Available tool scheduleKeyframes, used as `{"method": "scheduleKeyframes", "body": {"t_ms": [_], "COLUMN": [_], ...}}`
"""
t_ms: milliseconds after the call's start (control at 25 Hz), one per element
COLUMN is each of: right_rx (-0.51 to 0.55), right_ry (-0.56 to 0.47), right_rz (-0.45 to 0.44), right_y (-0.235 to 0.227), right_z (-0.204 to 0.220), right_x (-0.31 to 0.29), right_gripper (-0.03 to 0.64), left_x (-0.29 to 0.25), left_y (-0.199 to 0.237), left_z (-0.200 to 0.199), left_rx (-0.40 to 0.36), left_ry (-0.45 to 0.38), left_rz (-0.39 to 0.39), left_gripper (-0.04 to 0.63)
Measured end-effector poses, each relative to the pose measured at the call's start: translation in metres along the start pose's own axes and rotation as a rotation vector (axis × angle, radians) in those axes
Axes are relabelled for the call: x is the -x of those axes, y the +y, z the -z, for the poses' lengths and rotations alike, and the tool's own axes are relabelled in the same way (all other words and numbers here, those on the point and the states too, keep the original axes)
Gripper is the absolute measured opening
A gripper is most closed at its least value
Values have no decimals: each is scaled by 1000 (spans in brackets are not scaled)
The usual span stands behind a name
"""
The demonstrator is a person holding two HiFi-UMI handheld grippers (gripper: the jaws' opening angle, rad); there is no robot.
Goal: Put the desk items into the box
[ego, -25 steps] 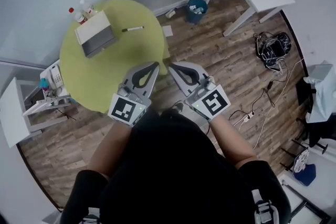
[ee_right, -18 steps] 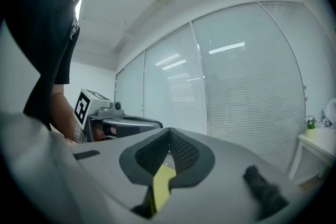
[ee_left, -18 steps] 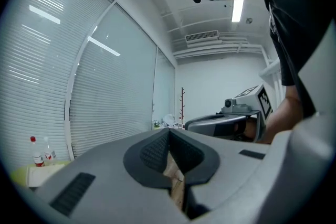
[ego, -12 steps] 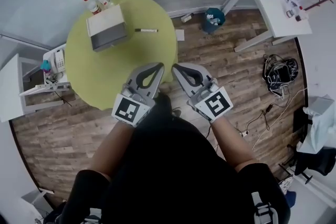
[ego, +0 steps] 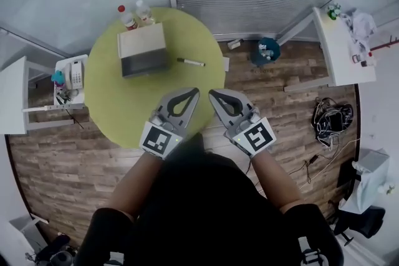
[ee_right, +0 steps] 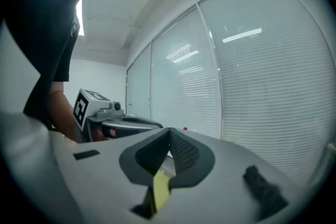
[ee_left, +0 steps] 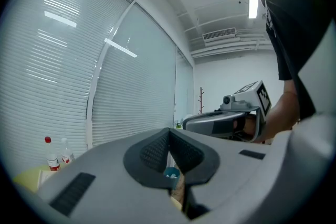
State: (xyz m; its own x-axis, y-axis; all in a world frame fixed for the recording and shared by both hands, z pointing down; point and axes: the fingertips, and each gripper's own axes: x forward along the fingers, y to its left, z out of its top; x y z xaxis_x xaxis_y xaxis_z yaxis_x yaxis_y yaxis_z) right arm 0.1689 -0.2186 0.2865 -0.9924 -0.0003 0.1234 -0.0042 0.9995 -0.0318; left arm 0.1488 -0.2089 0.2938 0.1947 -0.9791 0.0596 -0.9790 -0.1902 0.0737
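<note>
A round yellow-green table (ego: 124,103) stands ahead of me in the head view. On its far side sits an open grey and white box (ego: 143,50). A black marker pen (ego: 190,62) lies on the table to the right of the box. My left gripper (ego: 194,91) and right gripper (ego: 212,94) hover side by side over the table's near right edge, tips almost touching each other. Both are shut with nothing between their jaws. In the left gripper view the closed pads (ee_left: 169,150) point at the window blinds, and the right gripper view shows the same.
Two bottles (ego: 136,14) stand behind the box at the table's far edge. A small white side table with a telephone (ego: 73,73) is at the left. A blue bin (ego: 268,50) and a white desk (ego: 343,47) stand to the right. Cables (ego: 333,121) lie on the wooden floor.
The view has shifted: the table, box and pen now lie more to the right and lower in the picture. Both grippers stay shut, side by side.
</note>
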Motion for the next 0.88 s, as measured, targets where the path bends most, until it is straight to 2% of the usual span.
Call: {"method": "scheduleKeyframes", "body": {"t_ms": [440, 640, 880], "right_rx": [1, -1, 4], "right_ry": [70, 104, 114], "right_rz": [-59, -114, -196], "right_y": [-27, -37, -57], "right_z": [23, 35, 51], "right_x": [-59, -80, -101], "right_gripper": [15, 17, 15], "left_x": [-13, -16, -36], "left_y": [64, 86, 104], "left_z": [22, 35, 48], "left_rx": [26, 49, 33], "left_ry": [4, 21, 32], "left_rz": [-64, -128, -199], "left_gripper": [12, 12, 12]}}
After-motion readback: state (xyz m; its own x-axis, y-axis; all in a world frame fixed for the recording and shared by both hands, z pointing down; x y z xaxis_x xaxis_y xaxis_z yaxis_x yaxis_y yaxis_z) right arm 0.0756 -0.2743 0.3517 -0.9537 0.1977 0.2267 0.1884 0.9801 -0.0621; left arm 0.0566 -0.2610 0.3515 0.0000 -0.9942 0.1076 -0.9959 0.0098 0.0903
